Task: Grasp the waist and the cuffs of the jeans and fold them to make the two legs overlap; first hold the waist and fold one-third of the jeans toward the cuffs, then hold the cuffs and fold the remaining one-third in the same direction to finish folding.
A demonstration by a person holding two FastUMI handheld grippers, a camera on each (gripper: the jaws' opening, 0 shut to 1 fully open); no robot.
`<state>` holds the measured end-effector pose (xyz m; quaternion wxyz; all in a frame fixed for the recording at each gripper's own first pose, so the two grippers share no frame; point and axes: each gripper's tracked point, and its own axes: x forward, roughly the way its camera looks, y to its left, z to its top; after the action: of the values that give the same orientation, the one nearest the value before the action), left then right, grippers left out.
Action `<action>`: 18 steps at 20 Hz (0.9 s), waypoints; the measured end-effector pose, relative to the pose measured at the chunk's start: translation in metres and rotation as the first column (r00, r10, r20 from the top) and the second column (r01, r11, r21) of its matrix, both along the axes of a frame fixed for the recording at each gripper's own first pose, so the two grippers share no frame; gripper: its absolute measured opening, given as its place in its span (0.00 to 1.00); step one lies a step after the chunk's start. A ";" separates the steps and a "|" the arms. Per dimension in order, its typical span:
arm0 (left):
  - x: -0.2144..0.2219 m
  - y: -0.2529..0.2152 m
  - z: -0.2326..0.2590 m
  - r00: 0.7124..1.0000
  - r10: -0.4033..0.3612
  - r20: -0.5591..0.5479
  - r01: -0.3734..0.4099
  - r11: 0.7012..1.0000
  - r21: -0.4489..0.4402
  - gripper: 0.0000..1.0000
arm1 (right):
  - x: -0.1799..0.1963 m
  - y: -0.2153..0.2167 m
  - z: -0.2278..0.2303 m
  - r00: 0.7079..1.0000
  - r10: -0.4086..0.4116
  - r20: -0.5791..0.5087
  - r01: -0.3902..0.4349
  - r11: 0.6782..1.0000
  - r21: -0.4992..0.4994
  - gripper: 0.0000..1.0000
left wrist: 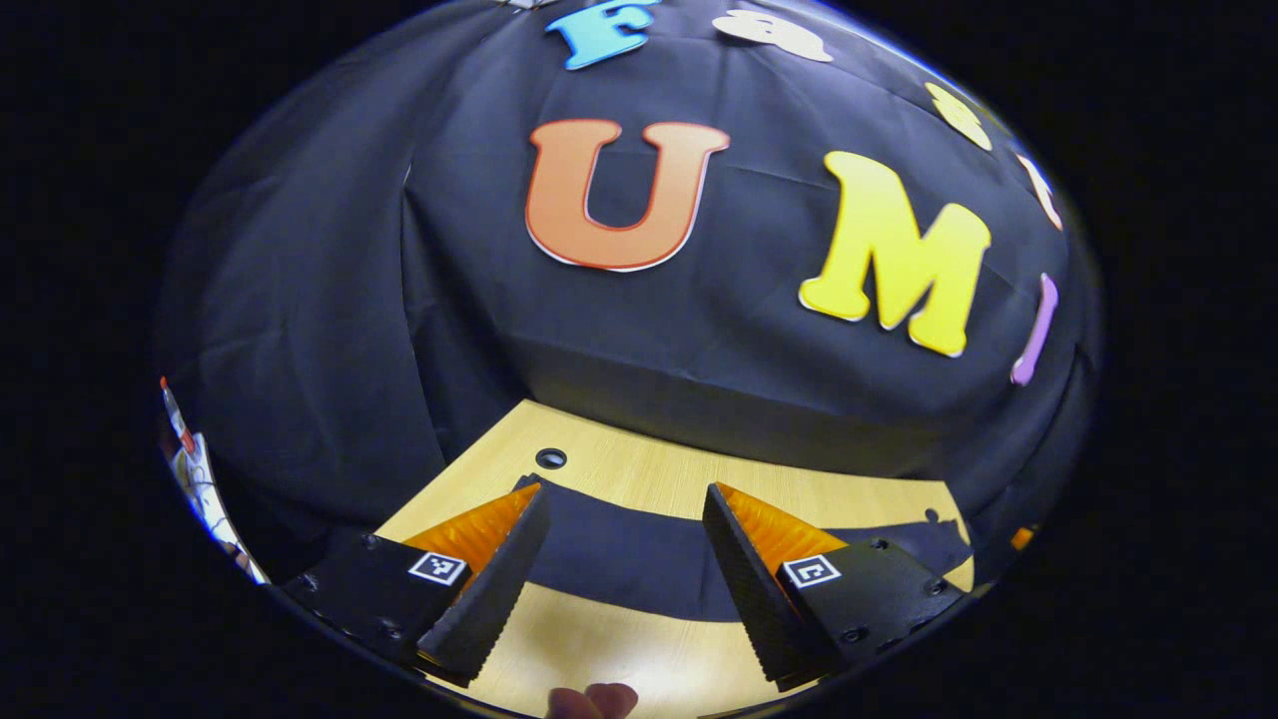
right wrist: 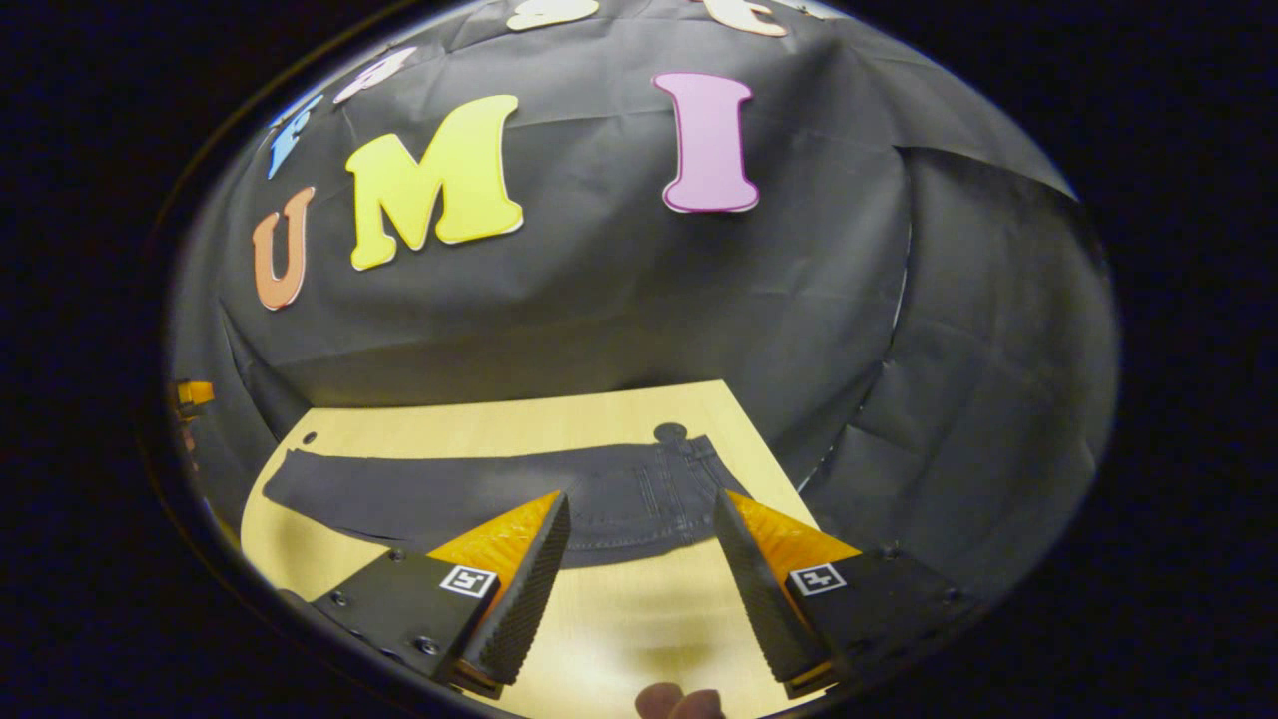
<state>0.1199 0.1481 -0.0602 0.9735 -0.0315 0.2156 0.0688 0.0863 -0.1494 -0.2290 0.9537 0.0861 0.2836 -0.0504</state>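
While both tongs (left wrist: 624, 509) (right wrist: 639, 514) gape wide, the right gripper view reveals the jeans' (right wrist: 479, 491) waist (right wrist: 684, 479).

In the right gripper view we find the jeans (right wrist: 519, 494) lying flat across the table (right wrist: 619, 619) at lower centre, legs running to the left of the frame, waist at the right near the table's right edge. The right gripper (right wrist: 639, 564) sits at the bottom, in front of the waist. In the left gripper view, the left gripper (left wrist: 624, 559) sits at bottom centre with the jeans (left wrist: 629, 559) crossing behind it.
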 end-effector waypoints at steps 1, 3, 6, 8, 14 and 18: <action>-0.010 -0.004 -0.003 1.000 -0.009 0.014 0.009 1.000 0.007 0.99 | 0.001 -0.009 -0.011 1.000 -0.019 -0.019 0.020 1.000 0.017 0.92; -0.028 -0.016 -0.018 1.000 -0.013 -0.002 0.013 1.000 -0.019 0.99 | 0.002 -0.021 -0.036 0.996 -0.066 -0.054 0.068 0.996 0.051 0.97; -0.050 -0.038 -0.033 0.999 -0.026 -0.045 0.024 0.999 -0.042 0.99 | 0.002 -0.042 -0.063 0.982 -0.131 -0.139 0.145 0.985 0.095 0.96; -0.054 -0.048 -0.035 0.998 -0.036 -0.053 0.035 0.999 -0.026 0.99 | 0.015 -0.063 -0.087 0.966 -0.184 -0.181 0.211 0.967 0.143 0.97; -0.069 -0.074 -0.055 0.994 -0.031 -0.105 0.029 0.999 -0.020 0.99 | 0.072 -0.080 -0.149 0.939 -0.232 -0.252 0.301 0.910 0.285 0.99; -0.078 -0.085 -0.073 0.987 -0.005 -0.158 -0.001 0.999 -0.033 0.99 | 0.102 -0.083 -0.166 0.936 -0.230 -0.265 0.315 0.883 0.347 0.99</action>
<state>0.0418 0.0627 -0.1333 0.9528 -0.0420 0.2932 0.0665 0.1885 -0.2320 -0.3945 0.8647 0.3046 0.3750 -0.1371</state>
